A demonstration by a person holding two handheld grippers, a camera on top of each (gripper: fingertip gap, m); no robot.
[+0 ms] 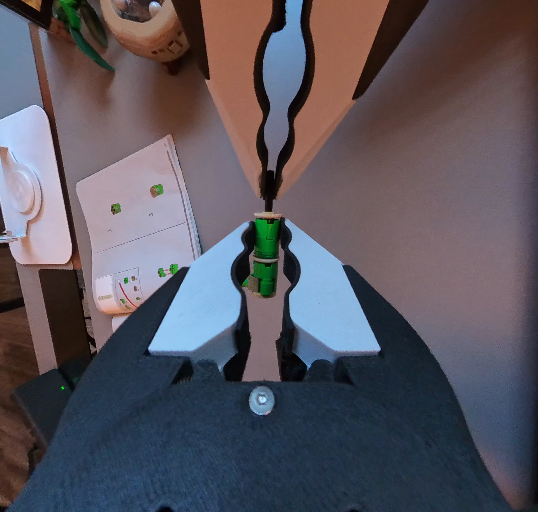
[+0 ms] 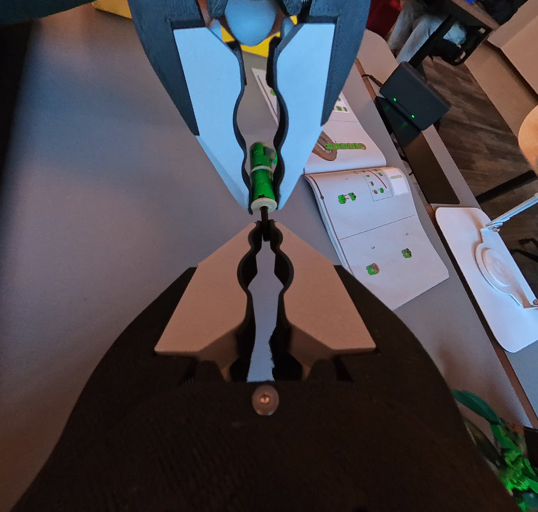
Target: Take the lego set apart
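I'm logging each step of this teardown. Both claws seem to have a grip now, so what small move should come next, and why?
Probably pull the right claw straight back, away from the left claw. The right one pinches the black axle sticking out of the green stack, which the left one clamps. The two face each other in line, so a straight pull should slide the axle out.

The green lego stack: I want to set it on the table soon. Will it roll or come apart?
The green lego stack is round, so lying down it would probably roll. It is built of short stacked sections, so it may split at a joint. The thin black rod looks stiff; the right gripper pinches it.
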